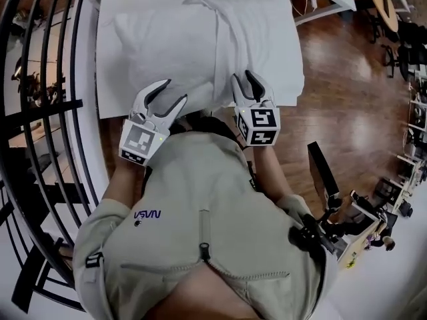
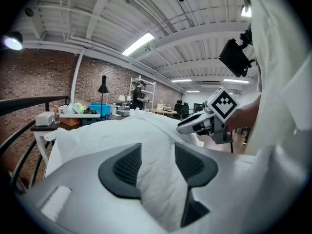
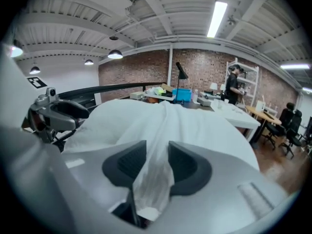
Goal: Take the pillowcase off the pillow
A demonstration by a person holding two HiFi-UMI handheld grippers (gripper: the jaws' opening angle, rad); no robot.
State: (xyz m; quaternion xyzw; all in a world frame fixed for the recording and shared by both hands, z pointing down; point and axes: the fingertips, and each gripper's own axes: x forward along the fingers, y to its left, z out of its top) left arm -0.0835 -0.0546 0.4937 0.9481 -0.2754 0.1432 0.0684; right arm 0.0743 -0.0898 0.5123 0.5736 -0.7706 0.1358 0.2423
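You've got both released: left tongs [image 1: 176, 90] hover over the pillow [image 1: 167, 39], right tongs [image 1: 244, 77] straddle the pillowcase fold [image 3: 155, 177] w/o pinching, prob. lining up a fresh grip.

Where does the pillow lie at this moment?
In the head view the pillow lies on the white table, at its edge nearest the person, directly ahead of the left hand-held gripper and the right hand-held gripper.

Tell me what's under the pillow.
A white table lies under the pillow; the part directly beneath it is covered, so anything there can't be seen.
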